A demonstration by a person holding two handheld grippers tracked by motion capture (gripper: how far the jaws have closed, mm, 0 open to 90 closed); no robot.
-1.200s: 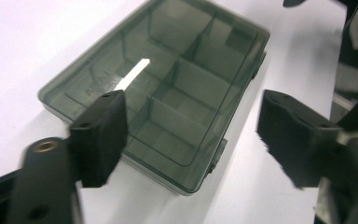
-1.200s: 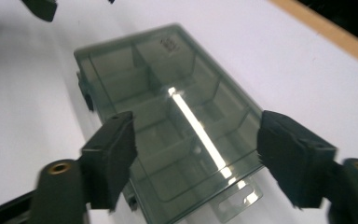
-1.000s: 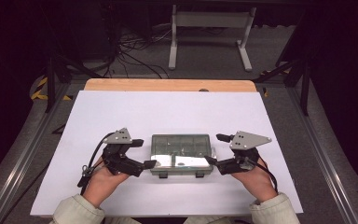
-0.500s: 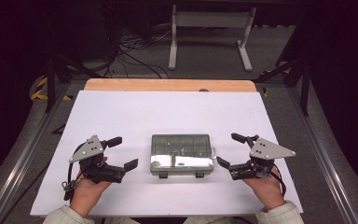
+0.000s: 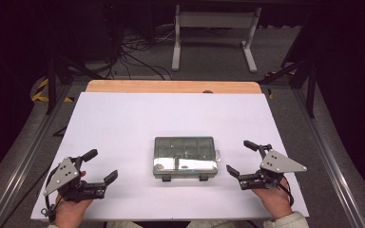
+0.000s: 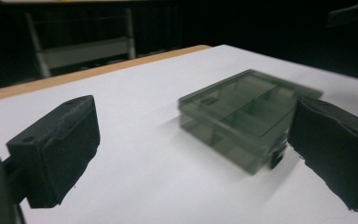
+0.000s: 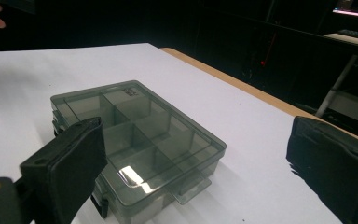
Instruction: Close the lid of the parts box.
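- The compartment box point(image 5: 186, 157) lies shut and flat on the white table point(image 5: 123, 123), between the two tools and touching neither; its latch side faces the person.
- The left gripper point(image 5: 101, 167) rests well to the box's left with its jaws spread wide and nothing between them. Ahead of it and off toward its right jaw, the box stands clear.
- The right gripper point(image 5: 238, 158) sits just beside the box's right end, jaws likewise wide apart and empty (the nearer of the two tools to the box).
- Risk, as I judge it: a one-sided push from the right gripper would likely slide or spin the light box across the smooth sheet, since nothing braces its left end.
- A pinch on the clear lid alone could make it flex or slip; catching a front latch could pop it open.
- The right gripper view shows the lid's dividers, a small label point(image 7: 131, 90) at the far corner and the front tabs, which the high view blurs under glare.
- The high view alone gives both tools' spacing around the box.
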